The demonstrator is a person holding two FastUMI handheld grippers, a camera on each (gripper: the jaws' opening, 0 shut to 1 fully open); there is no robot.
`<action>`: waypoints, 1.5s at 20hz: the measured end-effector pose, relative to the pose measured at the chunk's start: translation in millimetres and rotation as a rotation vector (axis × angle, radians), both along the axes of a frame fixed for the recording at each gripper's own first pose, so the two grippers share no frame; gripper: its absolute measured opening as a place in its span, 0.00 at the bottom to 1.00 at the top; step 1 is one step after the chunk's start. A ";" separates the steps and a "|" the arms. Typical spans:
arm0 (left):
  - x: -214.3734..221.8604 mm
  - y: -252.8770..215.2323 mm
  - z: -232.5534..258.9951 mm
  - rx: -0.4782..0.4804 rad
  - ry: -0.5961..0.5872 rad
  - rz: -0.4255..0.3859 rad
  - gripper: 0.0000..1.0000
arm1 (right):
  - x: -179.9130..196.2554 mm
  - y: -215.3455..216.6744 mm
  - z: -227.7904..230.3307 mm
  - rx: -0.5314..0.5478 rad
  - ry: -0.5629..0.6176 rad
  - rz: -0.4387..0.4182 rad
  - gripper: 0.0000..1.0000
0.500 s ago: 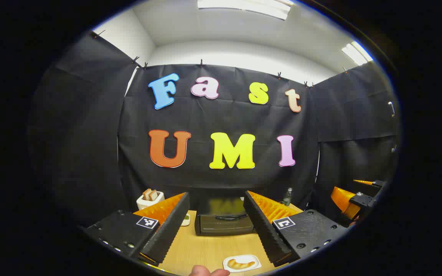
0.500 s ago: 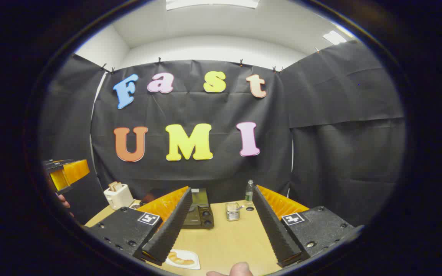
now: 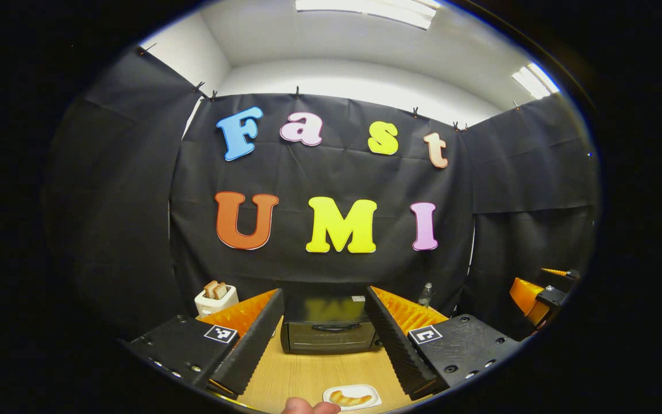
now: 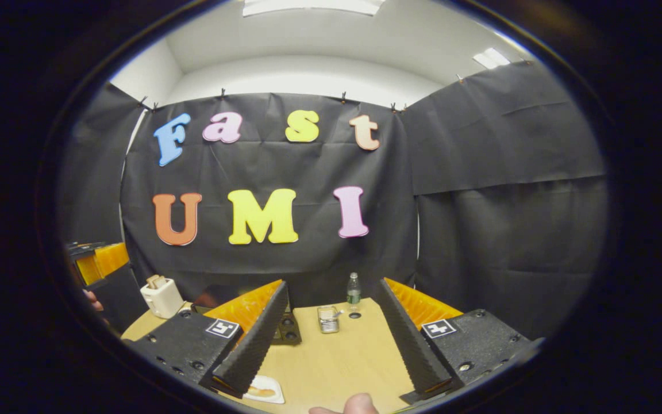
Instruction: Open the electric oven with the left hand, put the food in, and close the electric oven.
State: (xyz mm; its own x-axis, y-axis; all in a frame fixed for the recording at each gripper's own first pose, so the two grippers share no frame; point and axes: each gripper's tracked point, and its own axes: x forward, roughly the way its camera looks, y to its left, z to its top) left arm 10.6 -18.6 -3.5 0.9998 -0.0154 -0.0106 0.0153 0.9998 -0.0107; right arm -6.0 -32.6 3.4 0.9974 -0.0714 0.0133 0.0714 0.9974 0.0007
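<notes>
In the left gripper view, left gripper point(image 3: 322, 339) hanging above the surface point(image 3: 308, 374) with jaws released, spread wide and grasping nothing. Framing the electric oven point(image 3: 328, 330) between the two fingers point(image 3: 253, 339); oven sitting at the far side of the surface against the booth wall, door shut, handle running across the upper part of the door. Lying nearer than the oven, just below the gap between the fingers, the food point(image 3: 351, 397), a long golden pastry, resting on a small white plate point(image 3: 331, 393). Showing at the very bottom edge, a fingertip of the person's hand point(image 3: 310, 406). Standing off to the left of the oven, a white toaster point(image 3: 216, 299) with two slices poking out; standing to the right behind the finger, a bottle point(image 3: 424, 294). Appearing far right, well apart, the right gripper point(image 3: 538, 293).

In the right gripper view, the right gripper point(image 4: 331, 345) likewise hovering over the surface with jaws released and wide apart, grasping nothing. Sitting between the fingers farther off, a small metal holder point(image 4: 327, 319), and beyond it the bottle, upright. Peeking out just behind the left-hand finger, the oven's end with its knobs. Lying below that finger's tip, the plate with the pastry, partly hidden.
</notes>
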 end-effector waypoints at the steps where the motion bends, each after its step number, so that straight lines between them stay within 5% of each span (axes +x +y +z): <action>1: 0.4 -1.9 -0.2 0.001 0.003 -0.003 0.93 | 0.8 -1.6 1.0 -0.001 -0.001 0.000 1.00; 30: 57.1 -38.4 -47.8 -0.011 0.162 -0.041 0.93 | -16.0 -42.7 -4.2 -0.002 -0.001 -0.117 1.00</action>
